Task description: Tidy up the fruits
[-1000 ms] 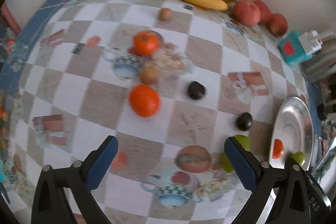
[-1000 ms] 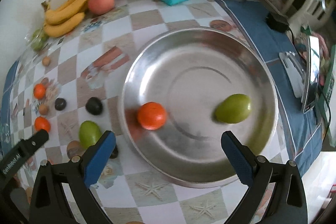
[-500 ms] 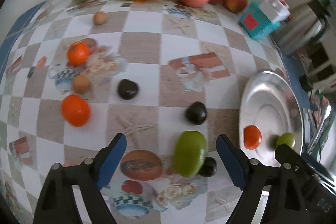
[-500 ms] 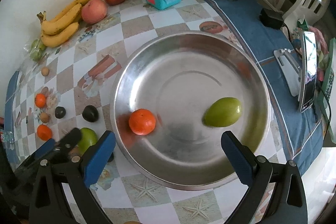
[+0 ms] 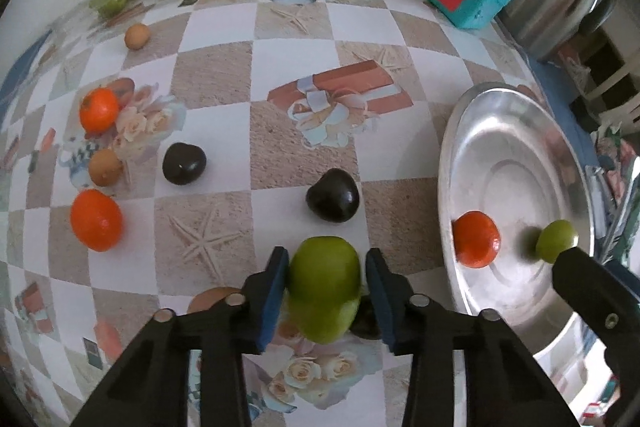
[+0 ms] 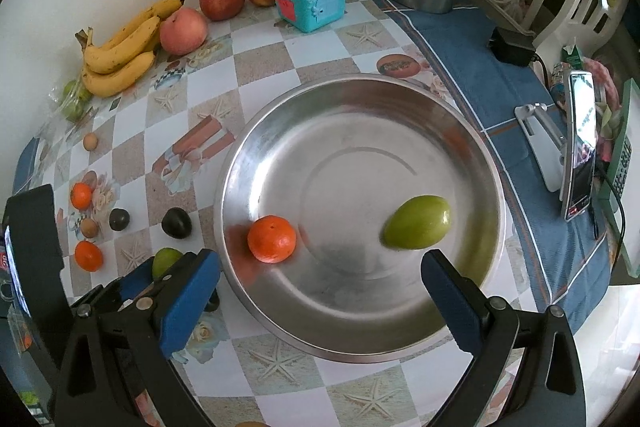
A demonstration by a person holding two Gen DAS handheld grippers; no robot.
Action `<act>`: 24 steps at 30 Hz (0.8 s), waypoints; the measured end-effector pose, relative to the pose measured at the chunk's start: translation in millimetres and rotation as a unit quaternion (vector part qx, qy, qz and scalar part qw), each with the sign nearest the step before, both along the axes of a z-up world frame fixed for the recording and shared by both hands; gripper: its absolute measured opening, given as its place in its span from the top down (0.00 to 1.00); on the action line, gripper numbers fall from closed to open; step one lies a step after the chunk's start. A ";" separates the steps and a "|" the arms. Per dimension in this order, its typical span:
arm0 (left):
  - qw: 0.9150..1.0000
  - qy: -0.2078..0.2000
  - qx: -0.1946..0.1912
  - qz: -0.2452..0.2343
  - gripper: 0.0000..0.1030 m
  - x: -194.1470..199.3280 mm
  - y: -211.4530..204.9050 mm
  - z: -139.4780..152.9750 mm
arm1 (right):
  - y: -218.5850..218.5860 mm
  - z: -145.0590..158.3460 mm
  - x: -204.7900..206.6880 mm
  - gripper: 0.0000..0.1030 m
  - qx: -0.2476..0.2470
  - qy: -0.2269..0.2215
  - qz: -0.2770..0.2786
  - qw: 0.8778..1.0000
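Tangerines at far left of the left wrist view: one (image 5: 99, 109) further off, one (image 5: 96, 220) closer, a small brown fruit (image 5: 105, 167) between them. Two dark plums next, the smaller (image 5: 184, 163) left, the larger (image 5: 332, 195) just beyond the gripper tips.

Left gripper (image 5: 326, 281): fingers drawn in on either side of the green mango (image 5: 325, 281), pads at or almost at its skin. Whether the left pad (image 5: 276, 281) presses yet, cannot tell; a thin gap seems to remain on the right. Mango lies on the tabletop (image 5: 212, 83), long axis running along the fingers, near end under the gripper body. A dark fruit (image 5: 366, 319) sits against its right flank, beside the right finger.

Steel plate (image 5: 516, 131) lies to the right of the mango, well apart, with a tangerine (image 5: 476, 239) near its left rim and a second green mango (image 5: 556, 241) further in.

Right gripper (image 6: 320, 291) spread wide, holding nothing, hovering over the plate's near rim.

Judgement: left gripper is the one on the fruit; the carry would go rightward, and landing room shows toward the plate's far side.
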State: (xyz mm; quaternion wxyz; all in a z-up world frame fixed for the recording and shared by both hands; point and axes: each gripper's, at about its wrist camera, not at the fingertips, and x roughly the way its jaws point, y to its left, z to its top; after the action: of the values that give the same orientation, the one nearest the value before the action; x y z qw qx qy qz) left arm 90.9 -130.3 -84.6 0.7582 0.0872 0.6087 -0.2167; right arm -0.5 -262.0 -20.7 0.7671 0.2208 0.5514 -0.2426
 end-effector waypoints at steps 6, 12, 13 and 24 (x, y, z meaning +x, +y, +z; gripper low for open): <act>1.000 0.002 0.002 0.010 0.62 1.4 3.7 1.0 | 0.6 0.7 0.9 0.03 -0.003 0.000 0.005 1.000; 0.999 0.004 -0.005 0.037 0.62 5.0 22.8 9.9 | 2.1 3.8 1.8 0.02 0.000 -0.015 0.003 1.000; 0.999 0.003 -0.005 0.042 0.62 5.9 26.3 12.3 | 3.0 5.1 2.4 0.02 -0.001 -0.019 0.006 1.000; 0.993 -0.032 0.012 0.113 0.62 18.1 84.3 40.5 | 25.8 7.8 13.9 0.03 0.015 -0.057 0.054 0.997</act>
State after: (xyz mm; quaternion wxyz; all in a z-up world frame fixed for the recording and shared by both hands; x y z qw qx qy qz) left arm 109.0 -46.0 -44.1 0.7958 0.0339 0.5929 -0.1188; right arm 13.4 -236.1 -13.0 0.8056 0.2157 0.5219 -0.1792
